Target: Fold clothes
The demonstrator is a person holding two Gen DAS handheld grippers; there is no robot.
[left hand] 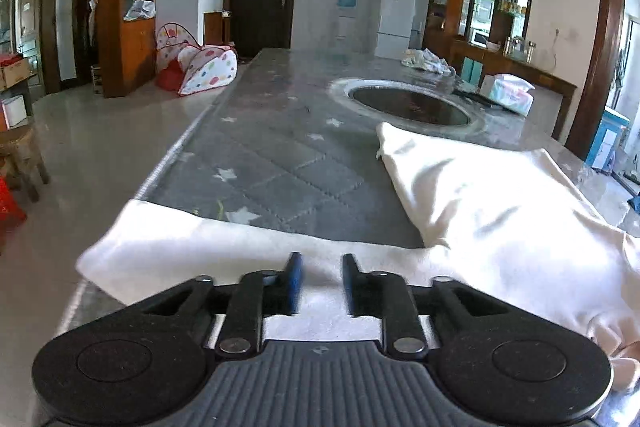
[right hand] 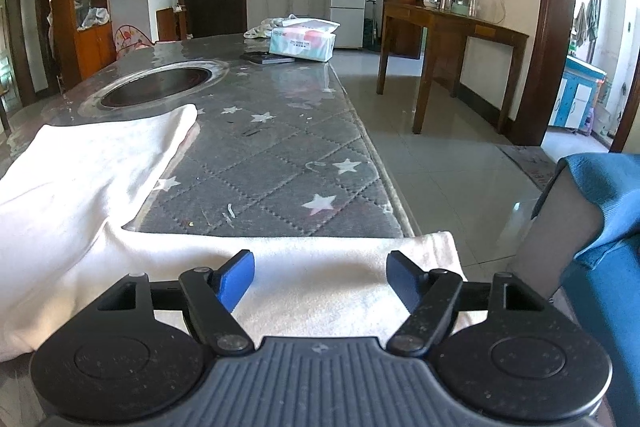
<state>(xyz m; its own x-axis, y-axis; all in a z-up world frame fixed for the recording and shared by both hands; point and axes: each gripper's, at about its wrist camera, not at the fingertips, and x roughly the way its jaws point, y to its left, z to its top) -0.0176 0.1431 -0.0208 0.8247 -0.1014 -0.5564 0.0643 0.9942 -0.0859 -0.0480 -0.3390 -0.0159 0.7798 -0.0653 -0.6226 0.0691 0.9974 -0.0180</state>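
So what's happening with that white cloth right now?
Left gripper and right gripper both open, nothing held. White cloth flat on table, partly folded. Nothing in the way.

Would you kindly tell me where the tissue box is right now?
The tissue box sits at the table's far right edge in the right wrist view, beyond the round inset, beside a dark flat object.

A grey star-quilted table [right hand: 288, 163] bears a white garment [right hand: 80, 179]; tissue box [right hand: 302, 45] beyond.

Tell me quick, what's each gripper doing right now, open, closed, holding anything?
Left gripper: open with a narrow gap, over the white garment, gripping nothing.
Right gripper: wide open above the garment, holding nothing.
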